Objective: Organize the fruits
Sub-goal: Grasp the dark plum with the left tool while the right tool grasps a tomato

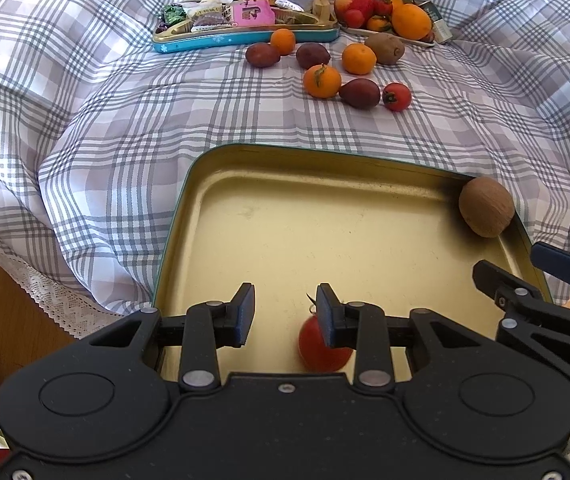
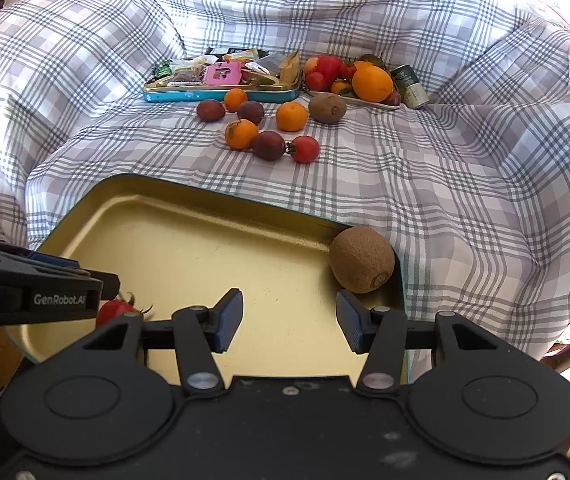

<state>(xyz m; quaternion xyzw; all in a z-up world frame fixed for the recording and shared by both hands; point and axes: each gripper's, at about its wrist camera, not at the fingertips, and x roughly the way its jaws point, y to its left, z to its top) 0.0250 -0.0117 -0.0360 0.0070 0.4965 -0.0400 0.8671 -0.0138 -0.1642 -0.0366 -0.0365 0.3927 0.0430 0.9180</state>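
Observation:
A gold tin tray [image 1: 285, 216] lies on the checked cloth, and it also shows in the right wrist view [image 2: 189, 248]. A kiwi [image 1: 486, 206] sits in its far right corner [image 2: 362, 259]. A red tomato [image 1: 321, 350] lies in the tray near its front edge, under my left gripper [image 1: 285, 314], which is open above it. My right gripper [image 2: 289, 320] is open and empty over the tray, just in front of the kiwi. Loose fruit lies farther back: tangerines [image 1: 322, 81], dark passion fruits [image 1: 359, 93], a tomato [image 1: 396, 96] and a kiwi [image 1: 385, 49].
A blue tin [image 1: 245, 36] full of snack packets stands at the back. A white plate [image 1: 389, 12] of mixed fruit is to its right, beside a green can [image 1: 439, 22]. The cloth rises in folds on both sides. Wooden floor shows at the left [image 1: 1, 300].

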